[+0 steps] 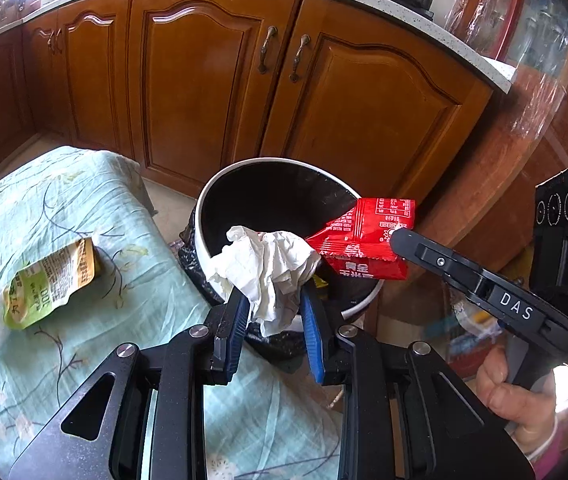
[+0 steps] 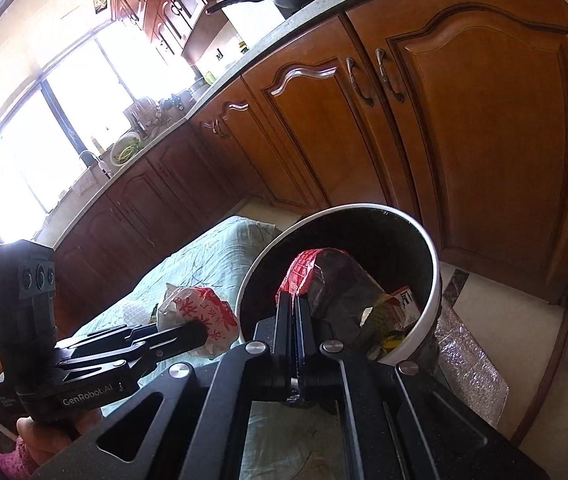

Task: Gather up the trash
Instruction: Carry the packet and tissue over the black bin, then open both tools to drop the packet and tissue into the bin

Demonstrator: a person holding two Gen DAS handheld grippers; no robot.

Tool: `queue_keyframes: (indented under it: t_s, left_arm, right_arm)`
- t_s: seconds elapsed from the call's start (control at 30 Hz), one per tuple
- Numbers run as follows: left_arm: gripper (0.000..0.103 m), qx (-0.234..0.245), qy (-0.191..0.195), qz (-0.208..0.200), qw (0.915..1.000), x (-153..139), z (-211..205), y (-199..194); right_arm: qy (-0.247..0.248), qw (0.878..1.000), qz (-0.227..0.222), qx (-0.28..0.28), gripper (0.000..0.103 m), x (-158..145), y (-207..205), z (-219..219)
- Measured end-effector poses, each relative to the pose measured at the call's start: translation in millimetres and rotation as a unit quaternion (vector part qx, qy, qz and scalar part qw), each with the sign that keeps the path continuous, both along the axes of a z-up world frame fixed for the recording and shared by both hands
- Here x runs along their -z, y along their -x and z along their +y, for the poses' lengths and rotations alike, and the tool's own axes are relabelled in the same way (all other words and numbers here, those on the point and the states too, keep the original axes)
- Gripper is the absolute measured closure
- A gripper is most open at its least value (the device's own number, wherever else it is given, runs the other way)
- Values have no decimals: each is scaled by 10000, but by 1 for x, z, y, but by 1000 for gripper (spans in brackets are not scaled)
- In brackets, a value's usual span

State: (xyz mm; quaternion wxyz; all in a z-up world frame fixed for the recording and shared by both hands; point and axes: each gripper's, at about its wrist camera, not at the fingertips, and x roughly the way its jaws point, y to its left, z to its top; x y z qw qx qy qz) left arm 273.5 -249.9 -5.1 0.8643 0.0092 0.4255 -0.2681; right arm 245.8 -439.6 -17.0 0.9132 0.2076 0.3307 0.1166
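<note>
Two hand-held claws hang over a white-rimmed trash bin (image 1: pixel 220 184) lined with a black bag, which stands just beside a surface under a pale green floral cloth (image 1: pixel 64 208) in a wood-panelled kitchen. The left claw (image 1: pixel 274 308) is drawn in narrow, its blue pads pinching a crumpled white tissue (image 1: pixel 268 268) above the near rim of the bin, most of the wad reaching out over the opening. The right claw (image 2: pixel 295 312) is clamped fully together on the edge of a red snack wrapper (image 1: pixel 363 240), which it holds flat over the bin's right side with its long axis running across the rim. Both pieces lie forward of their claws and above the bin mouth, so letting go looks like the step in hand. A green and yellow pouch (image 1: pixel 50 280) remains on the cloth, well to the left of the bin, nearer the left claw.
</note>
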Motion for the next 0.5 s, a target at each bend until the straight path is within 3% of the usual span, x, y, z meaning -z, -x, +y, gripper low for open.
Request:
queue_keyframes:
  t_s: [0.4, 0.5]
  left_arm:
    - [75, 159, -185, 268, 9993, 16, -30, -41]
    - [73, 176, -232, 326, 9990, 21, -35, -46]
  right_arm:
    - [166, 9990, 407, -4, 101, 13, -38, -9]
    - [99, 9986, 507, 56, 96, 15, -45, -12]
